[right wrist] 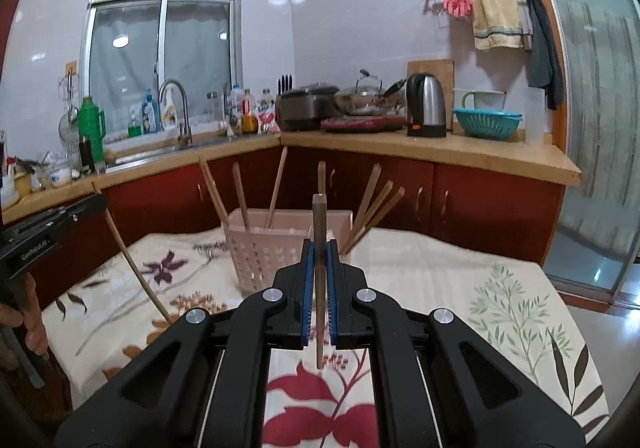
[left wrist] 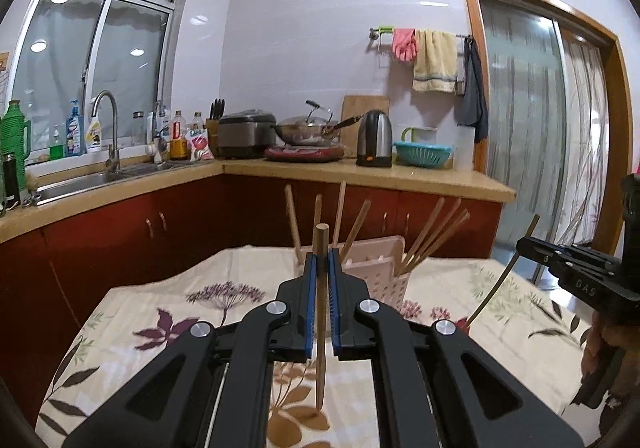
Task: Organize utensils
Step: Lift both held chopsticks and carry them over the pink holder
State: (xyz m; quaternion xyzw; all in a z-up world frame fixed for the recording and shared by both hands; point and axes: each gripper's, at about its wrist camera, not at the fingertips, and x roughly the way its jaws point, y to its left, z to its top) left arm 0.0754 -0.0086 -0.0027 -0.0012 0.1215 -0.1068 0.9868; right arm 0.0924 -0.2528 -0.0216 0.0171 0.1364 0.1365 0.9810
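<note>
Chopsticks are what both hands are busy with here. The left gripper (left wrist: 321,260) is clenched on one wooden chopstick (left wrist: 320,328), held nearly upright, its lower tip just above or touching the flowered cloth (left wrist: 168,312) that covers the bench; I cannot tell which. The right gripper (right wrist: 319,252) grips a second chopstick (right wrist: 319,288) the same way, upright between its blue-lined fingers (right wrist: 306,288), tip down over a red leaf print. In the left camera's view the right gripper (left wrist: 528,244) shows at the far right edge with its stick slanting down to the cloth.

Just beyond both sets of fingers stands a pale pink slotted holder (right wrist: 260,248) on the cloth. Several more chopsticks (right wrist: 240,192) already lean in it, some fanned to the left, a cluster (left wrist: 432,232) tilting out to the right.

Behind runs the kitchen counter (left wrist: 360,172), carrying a kettle (left wrist: 375,138), a wok (left wrist: 308,128) and a teal colander (left wrist: 423,154).
</note>
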